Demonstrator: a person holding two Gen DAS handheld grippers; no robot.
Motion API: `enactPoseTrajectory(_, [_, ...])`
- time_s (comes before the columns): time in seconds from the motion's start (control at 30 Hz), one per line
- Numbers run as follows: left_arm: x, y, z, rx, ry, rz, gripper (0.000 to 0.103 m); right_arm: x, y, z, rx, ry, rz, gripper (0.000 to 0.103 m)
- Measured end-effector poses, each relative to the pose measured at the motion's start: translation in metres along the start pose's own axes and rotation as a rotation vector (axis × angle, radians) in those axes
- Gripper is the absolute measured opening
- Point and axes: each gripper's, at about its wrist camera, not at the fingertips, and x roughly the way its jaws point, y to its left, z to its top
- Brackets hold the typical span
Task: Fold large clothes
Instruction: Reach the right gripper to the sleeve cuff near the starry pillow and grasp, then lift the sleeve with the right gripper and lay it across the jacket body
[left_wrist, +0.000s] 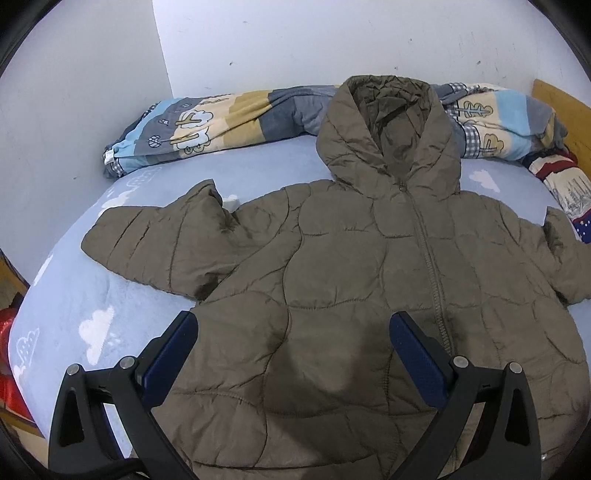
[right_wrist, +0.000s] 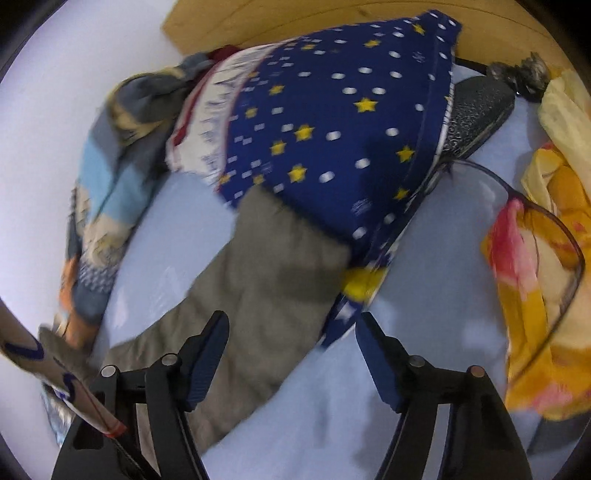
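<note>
A: Jacket (left_wrist: 351, 266) is lying zipped and front-up on the bed (left_wrist: 74, 295), hood (left_wrist: 388, 129) pointing toward the rolled quilt (left_wrist: 207, 122).

B: We are holding the left tongs (left_wrist: 293, 325) released over its lower front. Right tongs (right_wrist: 291, 328), also spread and grasping nothing, are hovering over one sleeve (right_wrist: 258, 280) beside the starry pillow (right_wrist: 332, 129).

Left gripper (left_wrist: 293, 325): black angular linkage arms, silver pivot pins, two dark blue ribbed finger pads (left_wrist: 168, 363). Right gripper (right_wrist: 291, 326): identical black frame, silver pins, blue pads (right_wrist: 207, 363).
</note>
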Motion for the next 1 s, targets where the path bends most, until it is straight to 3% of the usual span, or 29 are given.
enactPoseTrajectory(0.17, [0.007, -0.002, -0.001, 0.007, 0.014, 0.0, 0.103, 0.026, -0.001, 0.01, -0.033, 0.005, -0.023, 0.06])
enactPoseTrajectory(0.2, [0.008, -0.002, -0.001, 0.008, 0.017, 0.001, 0.103, 0.032, -0.003, 0.011, -0.032, 0.016, -0.024, 0.048])
enactPoseTrajectory(0.3, [0.009, -0.002, -0.001, 0.008, 0.022, 0.005, 0.103, 0.031, -0.005, 0.008, -0.036, -0.008, -0.003, 0.025])
enactPoseTrajectory(0.33, [0.008, -0.001, 0.0, 0.004, 0.02, 0.004, 0.103, 0.027, -0.005, 0.006, -0.042, -0.024, 0.006, 0.022])
enactPoseTrajectory(0.5, [0.002, 0.003, 0.0, -0.015, 0.004, -0.011, 0.103, -0.019, 0.015, 0.002, -0.079, -0.119, 0.017, 0.018])
enactPoseTrajectory(0.67, [-0.011, 0.012, 0.0, -0.035, -0.011, -0.032, 0.103, -0.091, 0.051, 0.0, -0.131, -0.211, 0.074, 0.017])
enactPoseTrajectory(0.87, [-0.022, 0.037, 0.004, -0.104, -0.024, -0.037, 0.103, -0.175, 0.12, -0.016, -0.218, -0.278, 0.176, 0.017])
enactPoseTrajectory(1.0, [-0.029, 0.058, 0.008, -0.164, -0.035, -0.043, 0.103, -0.229, 0.186, -0.051, -0.327, -0.301, 0.28, 0.017])
